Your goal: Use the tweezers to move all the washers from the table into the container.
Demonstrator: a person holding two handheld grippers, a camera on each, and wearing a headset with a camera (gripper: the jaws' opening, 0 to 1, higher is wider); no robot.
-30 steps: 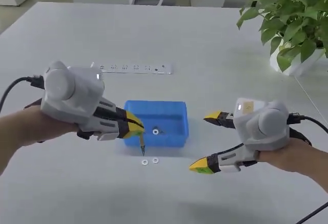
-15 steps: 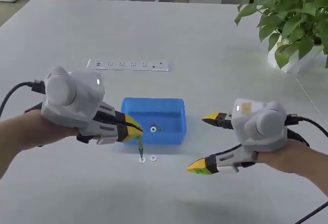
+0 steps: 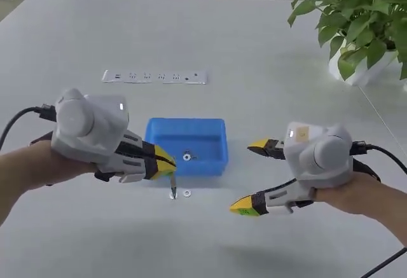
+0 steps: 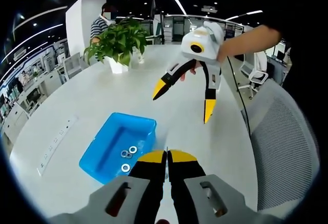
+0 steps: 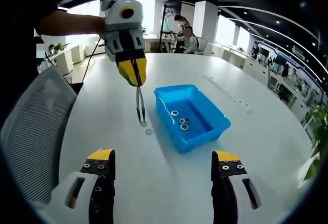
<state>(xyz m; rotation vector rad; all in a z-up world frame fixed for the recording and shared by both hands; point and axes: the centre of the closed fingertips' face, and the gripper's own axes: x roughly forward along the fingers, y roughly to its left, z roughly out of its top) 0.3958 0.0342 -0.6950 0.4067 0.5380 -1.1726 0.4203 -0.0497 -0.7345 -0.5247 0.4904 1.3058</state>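
- My left tool [image 3: 165,162] has its jaws pressed together on the tweezers [image 3: 173,186], which point down at the tabletop [image 3: 267,55] just in front of the blue container [image 3: 152,125].
- My right tool [image 3: 251,176] hangs with its jaws wide apart and nothing between them, well to the right of the container.
- From the right gripper view I see the tweezers' tips touching one washer at the tips [image 5: 143,124], with a loose washer [image 5: 148,131] just beside it. From my head I can pick out the loose one, but the other is too small to tell.
- The left gripper view looks into the container and shows the washers inside [image 4: 128,155], lying close together on its floor.
- Farther off, a power strip [image 3: 154,76] lies beyond the container and a potted plant [image 3: 356,17] stands at the far right. Nothing sits between the tweezers and the container.
- A second ago the tips stood short of the two washers on the tabletop; now they are down at the left one. My right tool is as open as before.
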